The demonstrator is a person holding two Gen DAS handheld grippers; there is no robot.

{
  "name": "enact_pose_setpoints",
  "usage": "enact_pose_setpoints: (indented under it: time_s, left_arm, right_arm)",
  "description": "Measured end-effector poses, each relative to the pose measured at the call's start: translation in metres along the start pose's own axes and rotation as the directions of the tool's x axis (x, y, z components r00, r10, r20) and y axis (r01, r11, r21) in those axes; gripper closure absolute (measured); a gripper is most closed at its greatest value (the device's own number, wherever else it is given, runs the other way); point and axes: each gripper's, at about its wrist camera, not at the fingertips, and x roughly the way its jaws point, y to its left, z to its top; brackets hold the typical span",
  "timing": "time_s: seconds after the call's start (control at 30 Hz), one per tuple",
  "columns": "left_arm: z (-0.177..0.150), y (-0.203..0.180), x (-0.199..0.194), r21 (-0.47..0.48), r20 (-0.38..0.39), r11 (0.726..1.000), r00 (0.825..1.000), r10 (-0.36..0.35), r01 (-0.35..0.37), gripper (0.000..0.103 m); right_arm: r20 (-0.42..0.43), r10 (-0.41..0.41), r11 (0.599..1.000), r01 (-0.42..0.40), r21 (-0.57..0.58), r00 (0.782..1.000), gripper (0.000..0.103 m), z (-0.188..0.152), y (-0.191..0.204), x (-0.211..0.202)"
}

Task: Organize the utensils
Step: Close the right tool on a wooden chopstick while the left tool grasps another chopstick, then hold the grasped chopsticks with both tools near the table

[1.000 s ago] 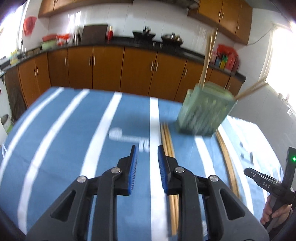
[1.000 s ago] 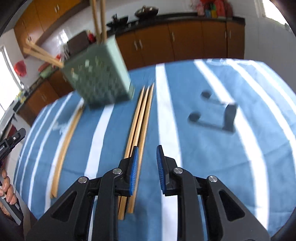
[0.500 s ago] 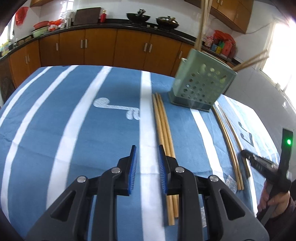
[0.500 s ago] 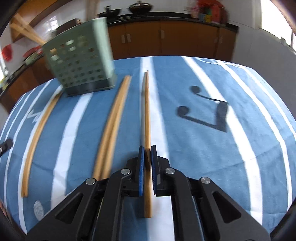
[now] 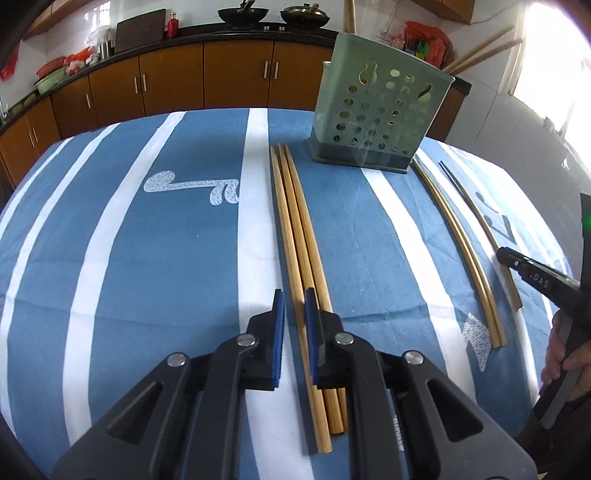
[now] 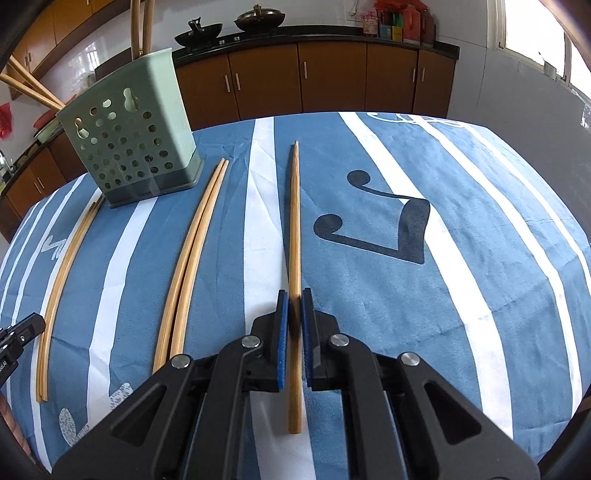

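Three wooden chopsticks [image 5: 295, 206] lie side by side on the blue striped cloth [image 5: 166, 277]. My left gripper [image 5: 294, 299] is low over their near ends. Its jaws are closing with the leftmost stick between them and a gap still showing beside it. My right gripper [image 6: 294, 295] is shut on a single chopstick [image 6: 294, 221] that lies along the cloth. A green perforated utensil holder [image 6: 129, 140] stands at the back left with several chopsticks [image 6: 142, 26] upright in it. The holder [image 5: 380, 110] stands at the back right in the left wrist view.
A pair of chopsticks [image 6: 192, 251] lies left of the held one, and another curved-looking pair [image 6: 62, 273] further left. A person's hand [image 5: 561, 354] grips the other tool at the right edge. Brown kitchen cabinets [image 6: 332, 81] run behind the table.
My left gripper came down over the three chopsticks and its jaws narrowed around the leftmost one. My right gripper shut on one chopstick, which now lies apart from its neighbours.
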Motion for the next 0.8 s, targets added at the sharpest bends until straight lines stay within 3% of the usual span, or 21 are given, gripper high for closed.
enact_pose_setpoints:
  time_s: [0.13, 0.43, 0.67, 0.8]
  left_arm:
    - [0.0, 0.002, 0.004, 0.007, -0.008, 0.999, 0.999, 0.046, -0.046, 0.092]
    - [0.004, 0.003, 0.008, -0.012, 0.007, 0.998, 0.998, 0.058, -0.058, 0.094]
    - [0.026, 0.037, 0.019, -0.095, 0.011, 0.989, 0.994, 0.112, -0.111, 0.095]
    - [0.036, 0.055, 0.024, -0.121, 0.018, 0.987, 0.994, 0.108, -0.105, 0.094]
  right_arm:
    - [0.0, 0.001, 1.0, -0.001, 0.0, 1.0, 0.095, 0.0, 0.001, 0.001]
    - [0.001, 0.003, 1.0, -0.003, -0.016, 1.0, 0.095, 0.0, 0.004, 0.0]
    - [0.0, 0.017, 0.999, -0.017, -0.042, 1.0, 0.095, 0.013, 0.011, 0.012]
    - [0.014, 0.002, 0.999, -0.002, -0.05, 1.0, 0.095, 0.022, 0.012, 0.02]
